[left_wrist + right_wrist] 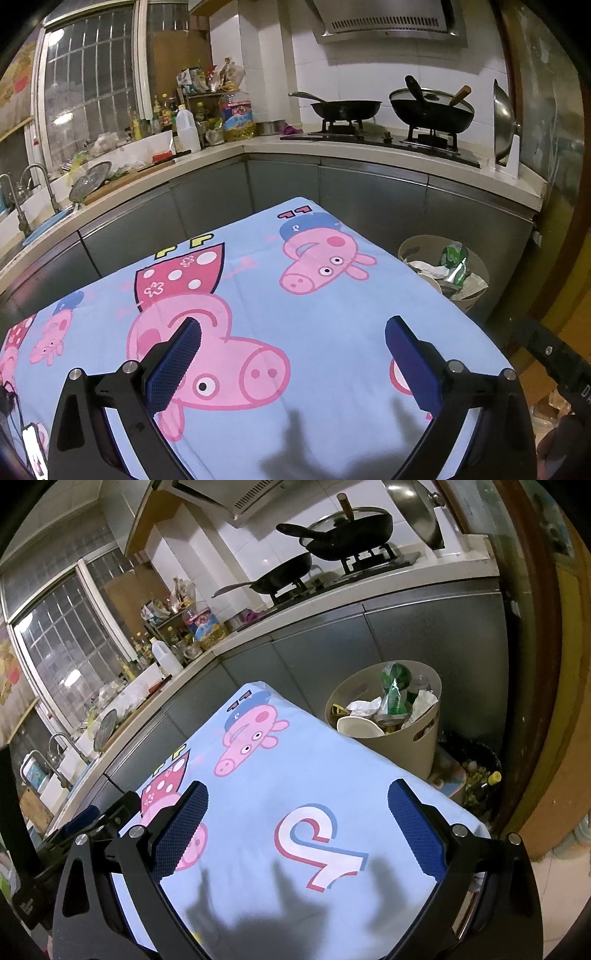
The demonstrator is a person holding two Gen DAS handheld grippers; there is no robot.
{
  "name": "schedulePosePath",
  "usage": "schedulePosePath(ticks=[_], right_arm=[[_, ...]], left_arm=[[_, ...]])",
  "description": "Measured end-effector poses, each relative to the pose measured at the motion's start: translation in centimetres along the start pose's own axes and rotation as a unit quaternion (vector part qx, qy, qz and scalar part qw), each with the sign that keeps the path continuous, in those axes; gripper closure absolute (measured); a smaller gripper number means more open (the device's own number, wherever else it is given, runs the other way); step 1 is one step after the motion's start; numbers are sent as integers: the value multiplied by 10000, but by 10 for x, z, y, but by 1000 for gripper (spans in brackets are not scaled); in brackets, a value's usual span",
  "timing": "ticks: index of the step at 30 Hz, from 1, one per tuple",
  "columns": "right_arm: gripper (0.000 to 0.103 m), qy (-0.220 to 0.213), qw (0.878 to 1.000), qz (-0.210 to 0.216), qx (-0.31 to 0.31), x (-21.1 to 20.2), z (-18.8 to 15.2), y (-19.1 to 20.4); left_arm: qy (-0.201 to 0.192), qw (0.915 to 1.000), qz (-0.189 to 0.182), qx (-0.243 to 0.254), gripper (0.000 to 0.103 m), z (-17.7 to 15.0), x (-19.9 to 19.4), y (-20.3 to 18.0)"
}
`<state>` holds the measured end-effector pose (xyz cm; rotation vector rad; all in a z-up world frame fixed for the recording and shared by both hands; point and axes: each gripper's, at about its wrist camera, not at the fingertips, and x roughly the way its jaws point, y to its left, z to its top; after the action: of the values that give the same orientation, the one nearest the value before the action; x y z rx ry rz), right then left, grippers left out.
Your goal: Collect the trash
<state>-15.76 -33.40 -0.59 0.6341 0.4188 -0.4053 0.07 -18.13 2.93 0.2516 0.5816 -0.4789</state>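
over the pig-print tablecloth (295,332) i'm holding both tools empty: left gripper (291,354) jaws spread wide, right gripper (297,827) jaws spread wide too. beige bin (424,734) is sitting on the floor just beside the table's far right corner, against the grey cabinets (406,635). it's holding crumpled white paper (364,706), a green bottle (395,690), a white bowl (358,727) tilted at the rim. cloth itself is showing no trash.
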Motion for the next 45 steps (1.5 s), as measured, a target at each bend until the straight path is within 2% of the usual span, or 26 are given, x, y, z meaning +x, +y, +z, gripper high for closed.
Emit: schedulePosePath(ticks=[9,15,21,32,45], right_arm=[[6,37,10000,24,-3,1,-2,0],[6,74,10000,28,-4,3,-2,-1],[6,130,9999,25,34,6,-4,-2],[6,148,9999,18,43,8,-4,-2],[6,137,9999,22,42,7,-4,-2]], left_arm=[[149,9998,-122,-34,4,-2,4,1],[298,9995,-67,-9,4,-3,8,1],[277,9996,-5,-57,4,-2,6,5],[412,9990,-152,-44,4,-2,6,4],[296,9995,-126,-1,4,-4,2,2]])
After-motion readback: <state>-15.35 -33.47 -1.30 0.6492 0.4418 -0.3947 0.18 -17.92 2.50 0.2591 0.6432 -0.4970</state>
